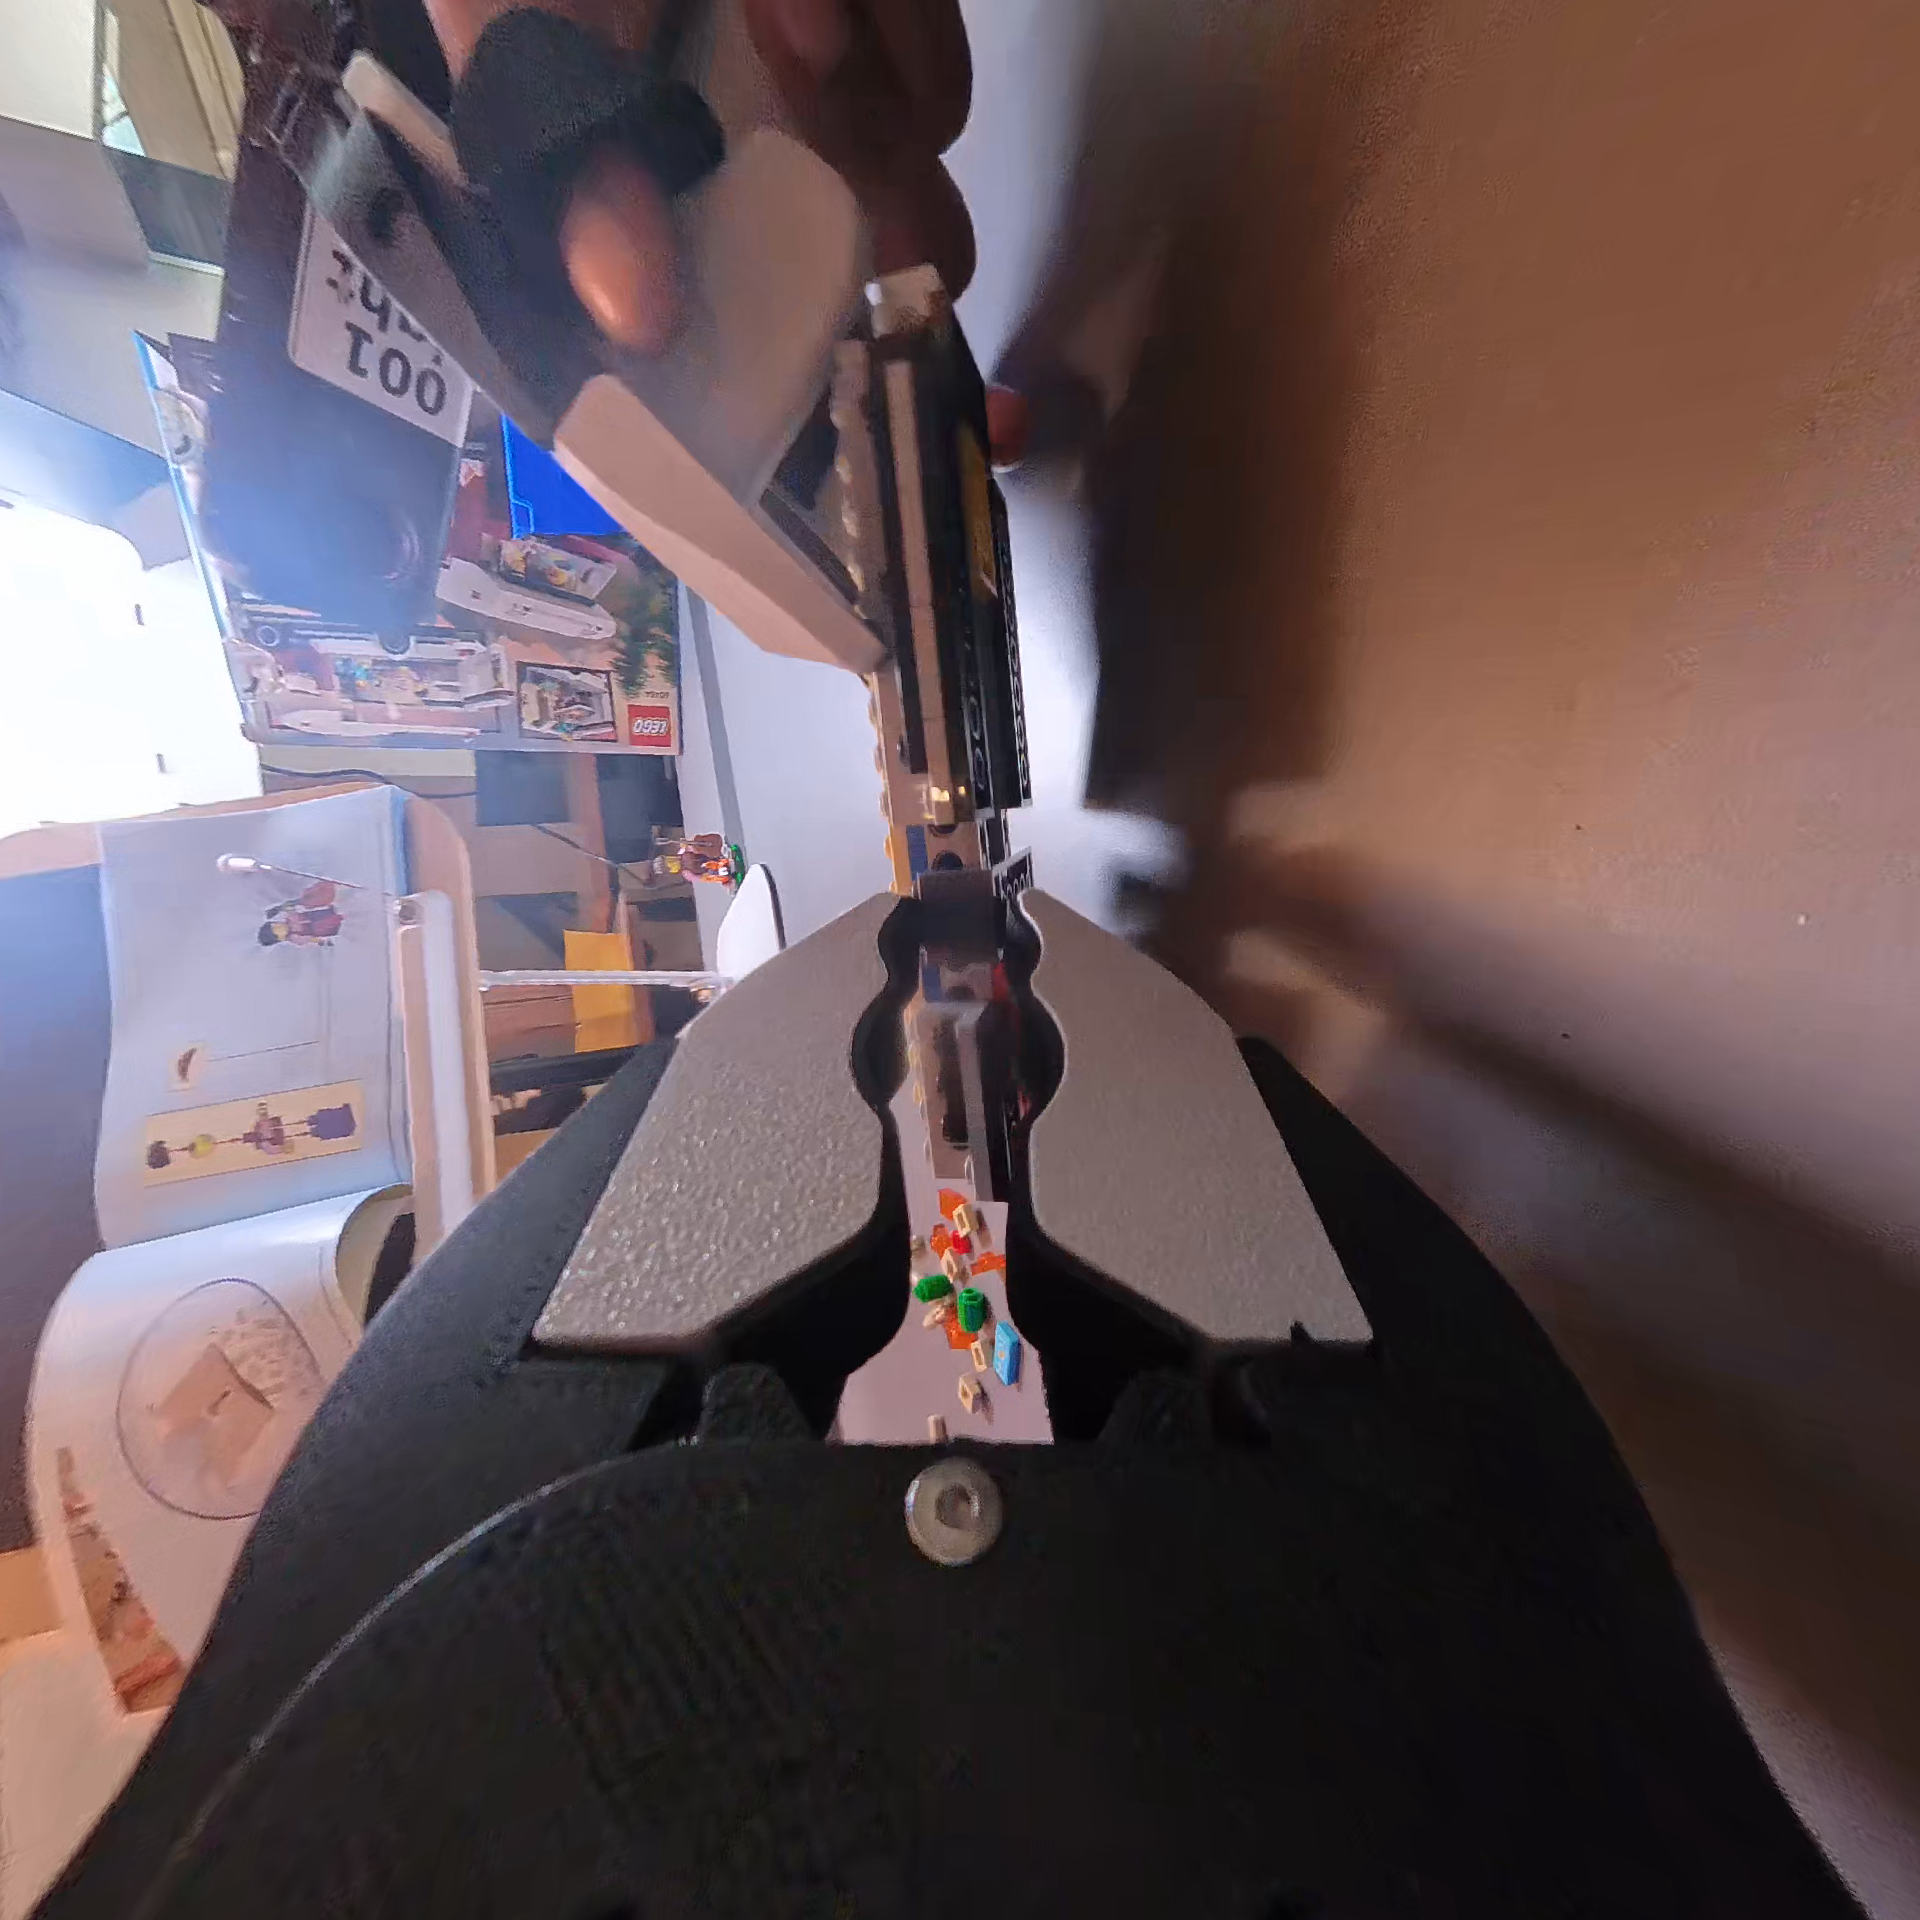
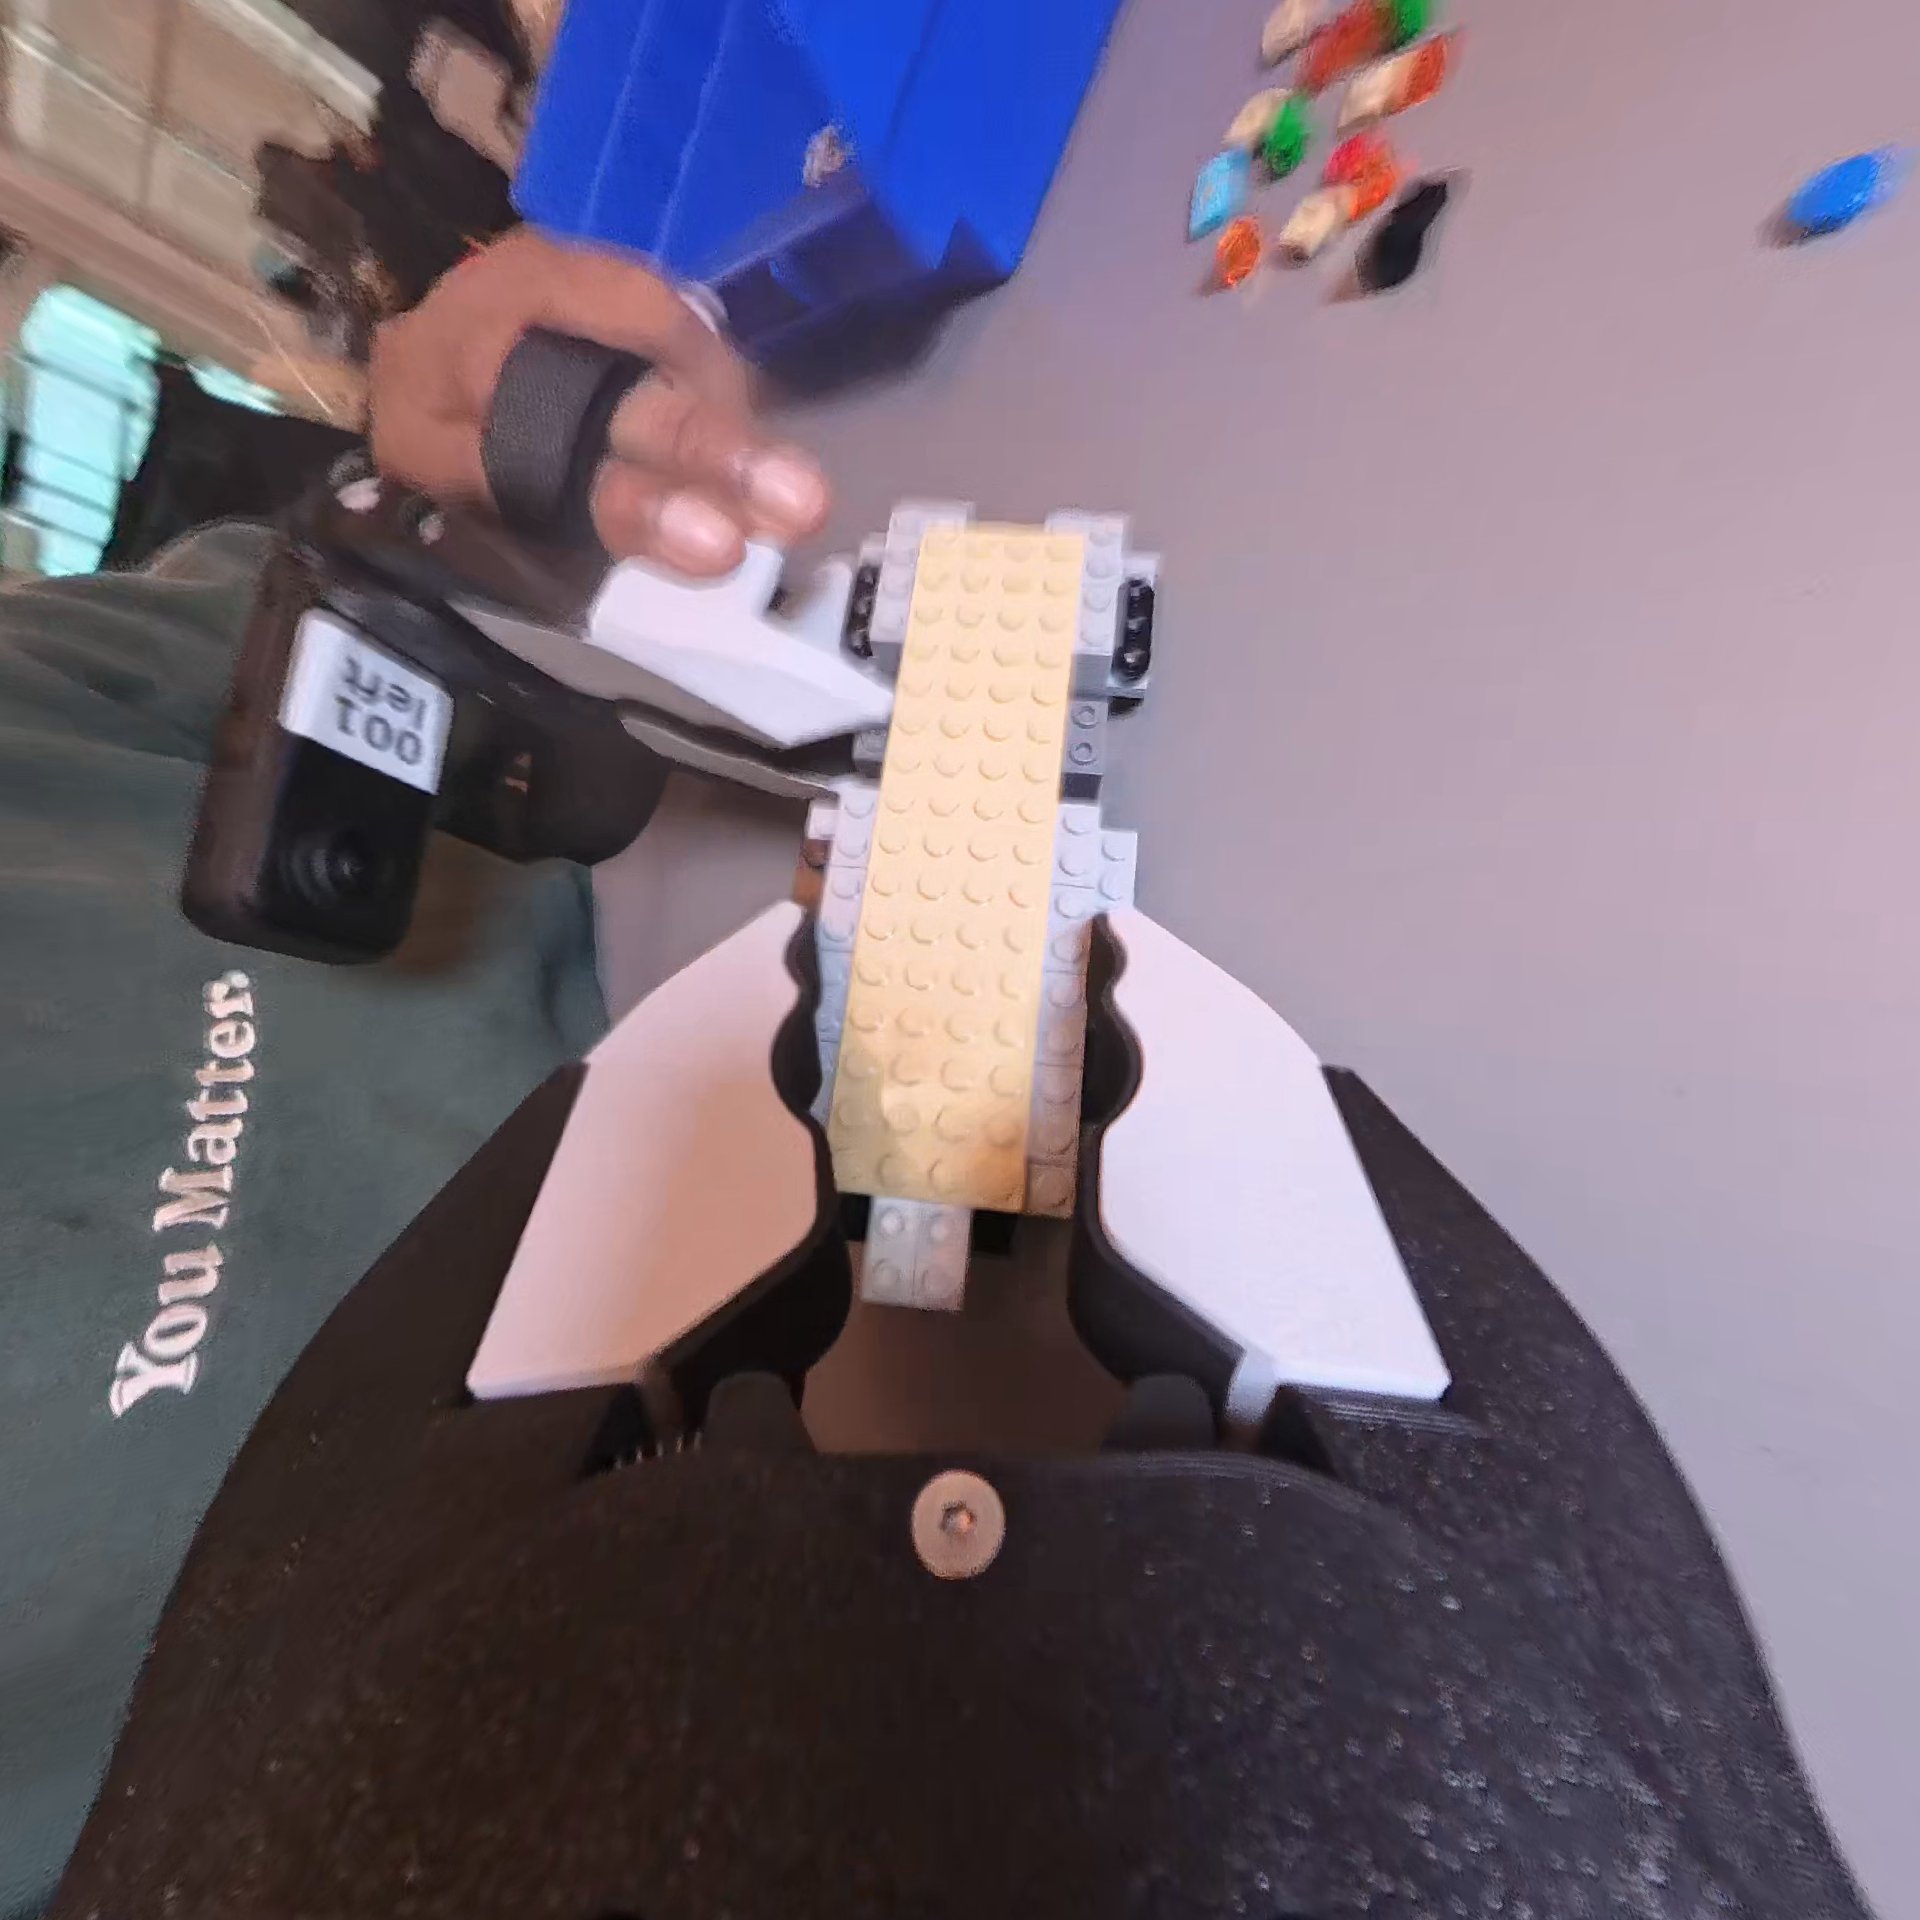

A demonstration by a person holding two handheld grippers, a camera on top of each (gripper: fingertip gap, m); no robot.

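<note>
The right gripper (image 2: 951,997) is clamped across the width of a toy-brick model (image 2: 961,831), a tan studded plate on grey bricks, held above the grey desk (image 2: 1507,727). The left gripper (image 1: 956,925) grips the same model edge-on, its fingers (image 2: 748,665) pinching the model's left side. Loose small bricks (image 2: 1320,145) lie scattered towards the desk's far edge, beside a blue box (image 2: 790,135).

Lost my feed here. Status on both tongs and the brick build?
Right tongs clamped across brick build, tan studded plate up. Left tongs gripping its edge. Loose small bricks on grey table, well apart.
</note>
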